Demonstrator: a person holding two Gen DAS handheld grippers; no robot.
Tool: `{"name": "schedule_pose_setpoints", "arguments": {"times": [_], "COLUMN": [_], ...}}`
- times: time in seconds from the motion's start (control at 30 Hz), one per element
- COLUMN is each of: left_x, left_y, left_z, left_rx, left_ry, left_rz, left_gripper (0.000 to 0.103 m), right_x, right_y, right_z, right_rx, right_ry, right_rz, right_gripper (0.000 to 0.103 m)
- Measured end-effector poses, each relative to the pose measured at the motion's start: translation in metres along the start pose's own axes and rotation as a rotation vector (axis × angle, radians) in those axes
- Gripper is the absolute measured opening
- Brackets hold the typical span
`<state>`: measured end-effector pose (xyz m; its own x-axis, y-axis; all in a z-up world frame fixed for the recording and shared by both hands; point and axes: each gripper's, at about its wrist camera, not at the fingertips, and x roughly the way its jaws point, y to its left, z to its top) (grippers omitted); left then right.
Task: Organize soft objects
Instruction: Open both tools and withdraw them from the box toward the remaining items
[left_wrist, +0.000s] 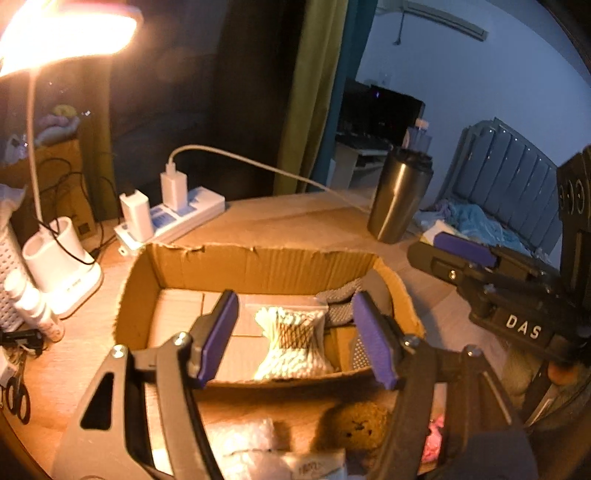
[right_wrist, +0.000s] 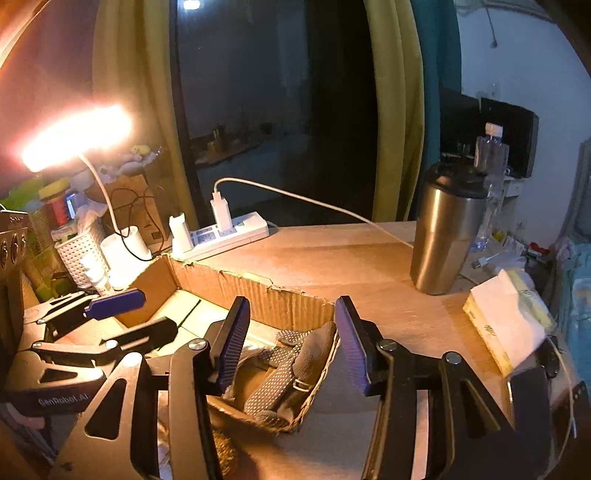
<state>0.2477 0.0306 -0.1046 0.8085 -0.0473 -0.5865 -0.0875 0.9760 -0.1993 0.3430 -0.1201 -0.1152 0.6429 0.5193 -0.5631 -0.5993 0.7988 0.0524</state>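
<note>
Two soft items, cotton swabs (left_wrist: 291, 341) and grey socks (right_wrist: 286, 365), lie inside our cardboard box (left_wrist: 258, 264); left gripper (left_wrist: 295, 332) and right gripper (right_wrist: 291, 343) hang empty, jaws apart. Reaching carelessly could snag the torn rim.

cotton swab bag (left_wrist: 293, 338) in cardboard box (left_wrist: 258, 264), steel tumbler (left_wrist: 399, 199)

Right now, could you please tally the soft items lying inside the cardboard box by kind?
Bag of cotton swabs: 1
Grey dotted gloves, bundled; separate count unclear: 1
Total in the cardboard box: 2
</note>
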Motion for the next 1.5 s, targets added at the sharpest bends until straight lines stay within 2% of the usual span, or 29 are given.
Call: {"name": "schedule_pose_setpoints", "arguments": {"times": [0.47,0.53,0.7,1.23,1.5], "left_x": [-0.067,-0.078,-0.099,-0.139,-0.136], "left_y": [-0.006,-0.007,-0.007,-0.012,-0.02], "left_z": [-0.01,-0.011,-0.017,-0.047,-0.065], "left_rx": [0.015,0.026,0.027,0.027,0.032], "left_ry": [-0.12,-0.141,-0.176,-0.223,-0.187], "left_rz": [-0.001,-0.005,-0.013,-0.013,-0.023], "left_gripper": [0.067,0.073,0.075,0.076,0.076], "right_x": [-0.066,-0.076,-0.095,-0.137,-0.145], "right_y": [0.022,0.026,0.034,0.064,0.065], "right_z": [-0.004,-0.005,-0.008,-0.037,-0.061], "right_rx": [-0.026,-0.03,-0.043,-0.057,-0.054], "right_ry": [-0.078,-0.091,-0.115,-0.138,-0.112], "right_rz": [-0.05,-0.055,-0.067,-0.078,-0.091], "right_gripper": [0.052,0.052,0.06,0.065,0.066]}}
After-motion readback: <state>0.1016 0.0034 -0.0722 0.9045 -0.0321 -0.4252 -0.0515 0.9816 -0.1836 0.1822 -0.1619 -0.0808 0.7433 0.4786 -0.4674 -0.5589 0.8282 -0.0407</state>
